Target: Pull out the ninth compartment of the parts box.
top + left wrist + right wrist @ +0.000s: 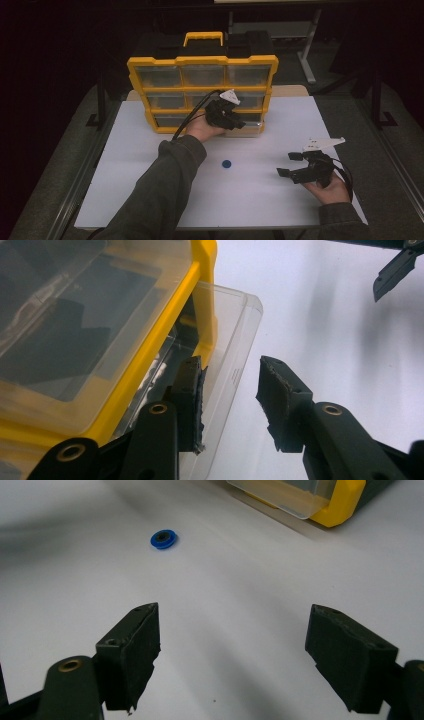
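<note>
A yellow organizer with clear drawers stands upright at the back of the white table. Its bottom right clear drawer is pulled out a little. My left gripper straddles that drawer's front wall. One pad is behind the clear plastic and the other pad stands apart from the wall outside, so the jaws are open. A small blue disc lies flat on the table in front of the organizer. My right gripper rests at the right, open and holding nothing, with the blue disc ahead of its jaws.
The organizer's corner and the pulled-out drawer lie beyond my right gripper. A tip of the right gripper is in the left gripper view's top right. Dark floor and table legs surround the table.
</note>
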Available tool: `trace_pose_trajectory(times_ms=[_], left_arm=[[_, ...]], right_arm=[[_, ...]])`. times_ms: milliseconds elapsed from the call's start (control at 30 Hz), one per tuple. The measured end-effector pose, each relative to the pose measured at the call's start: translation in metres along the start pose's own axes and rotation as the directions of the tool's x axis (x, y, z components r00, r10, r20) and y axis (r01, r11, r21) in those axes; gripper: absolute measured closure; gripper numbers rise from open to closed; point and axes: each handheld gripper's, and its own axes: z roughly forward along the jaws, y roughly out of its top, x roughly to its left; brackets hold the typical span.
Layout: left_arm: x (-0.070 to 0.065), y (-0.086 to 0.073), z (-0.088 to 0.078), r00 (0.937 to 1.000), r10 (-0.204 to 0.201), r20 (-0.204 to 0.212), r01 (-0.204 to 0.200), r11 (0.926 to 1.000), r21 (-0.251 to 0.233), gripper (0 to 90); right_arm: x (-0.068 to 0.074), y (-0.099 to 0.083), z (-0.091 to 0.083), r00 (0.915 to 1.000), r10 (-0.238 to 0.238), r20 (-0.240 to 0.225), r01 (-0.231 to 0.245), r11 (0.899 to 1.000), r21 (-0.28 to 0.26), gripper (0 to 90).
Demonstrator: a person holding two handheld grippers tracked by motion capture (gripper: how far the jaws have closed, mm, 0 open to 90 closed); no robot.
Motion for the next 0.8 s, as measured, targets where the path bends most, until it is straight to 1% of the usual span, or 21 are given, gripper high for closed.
trace_pose_trajectory(times_ms=[33, 100, 133, 167, 200, 267, 300, 333, 367, 400, 433, 800], left_arm=[[0.002, 0.0, 0.0, 0.9998, 0.021, 0.0, -0.021, 0.9997, 0.014, 61.1], [0.003, 0.0, 0.001, 0.9996, 0.029, 0.002, -0.029, 0.9992, 0.028, 61.0], [0.003, -0.001, 0.002, 0.9998, 0.019, 0.002, -0.019, 0.9996, 0.022, 61.0], [0.0, -0.001, 0.004, 1.0, -0.003, 0.003, 0.003, 1.0, 0.006, 60.9], [-0.001, -0.001, 0.006, 1.0, -0.002, 0.0, 0.002, 1.0, 0.003, 60.9], [-0.001, -0.001, 0.008, 0.9998, 0.021, -0.004, -0.021, 0.9997, 0.015, 60.8], [-0.001, -0.001, 0.008, 0.9998, 0.022, -0.003, -0.022, 0.9996, 0.018, 60.8], [-0.001, -0.001, 0.01, 0.9999, 0.012, -0.002, -0.012, 0.9998, 0.013, 60.8], [0.0, -0.002, 0.01, 0.9998, 0.02, -0.002, -0.02, 0.9995, 0.025, 60.7], [0.0, -0.002, 0.011, 1.0, 0.008, -0.002, -0.008, 0.9997, 0.021, 60.6], [0.0, -0.003, 0.012, 1.0, 0.006, -0.002, -0.006, 0.9997, 0.023, 60.6], [0.002, -0.005, 0.016, 1.0, 0.0, 0.003, 0.0, 0.9996, 0.027, 61.1]], right_arm=[[0.0, 0.0, 0.0, 1.0, -0.001, 0.0, 0.001, 1.0, 0.0, 20.6], [0.0, 0.0, 0.0, 1.0, -0.002, -0.001, 0.002, 1.0, -0.001, 20.6], [0.0, 0.0, 0.0, 1.0, -0.003, -0.001, 0.003, 1.0, -0.002, 20.6], [0.0, 0.0, 0.0, 1.0, -0.006, -0.001, 0.006, 1.0, -0.004, 20.6], [-0.001, 0.0, 0.0, 1.0, -0.006, -0.001, 0.006, 1.0, -0.004, 20.6], [-0.001, 0.0, 0.0, 1.0, -0.002, -0.003, 0.002, 1.0, -0.005, 20.6], [-0.001, 0.0, 0.0, 1.0, -0.002, -0.003, 0.002, 1.0, -0.005, 20.6], [-0.001, 0.0, 0.0, 1.0, -0.004, -0.003, 0.004, 1.0, -0.005, 20.6], [0.0, 0.0, 0.0, 1.0, -0.006, -0.003, 0.006, 1.0, -0.005, 20.6], [0.0, 0.0, 0.0, 1.0, -0.006, -0.004, 0.006, 1.0, -0.005, 20.6], [0.0, 0.0, 0.0, 1.0, -0.006, -0.004, 0.006, 1.0, -0.005, 20.6], [-0.001, 0.0, -0.001, 1.0, -0.005, -0.005, 0.005, 1.0, -0.006, 20.6]])
